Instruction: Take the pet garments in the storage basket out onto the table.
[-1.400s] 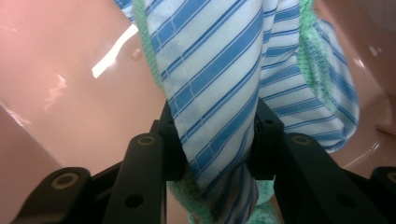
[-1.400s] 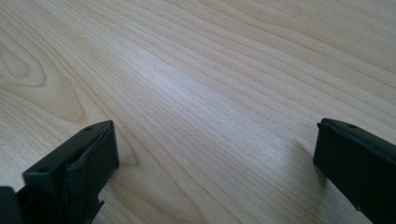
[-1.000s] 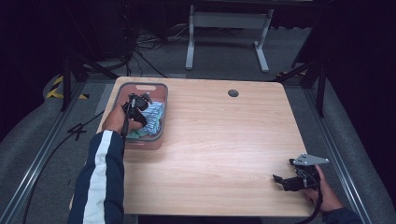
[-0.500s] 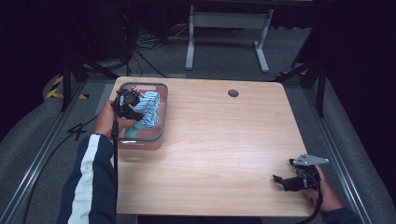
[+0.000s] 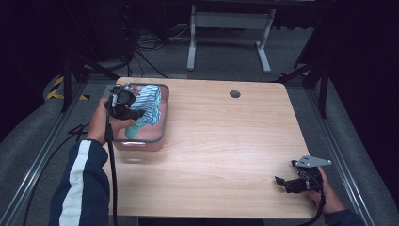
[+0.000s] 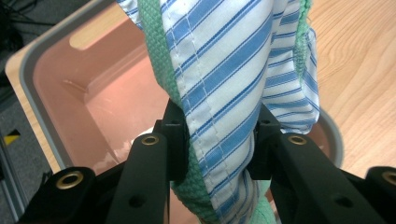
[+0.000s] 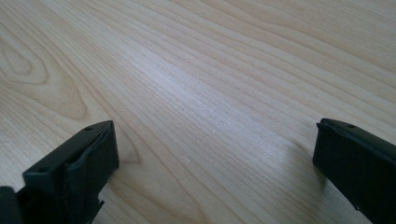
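While lifted from the pink bin at the table's far left: striped cloth, blue on white, bunched together with a green knit cloth, clamped between the jaws of the left gripper and hanging partly above the bin, lower folds trailing inside. Judged light, limp and non-fragile; no stiffness to hold shape, so likely to drape, swing and snag on the bin rim. Weave probably grippy rather than slippery. Best taken at a gathered fold or stitched hem, several layers thick, as held here. Right gripper resting at the near right edge of the table, jaws spread wide over bare wood, nothing between them.
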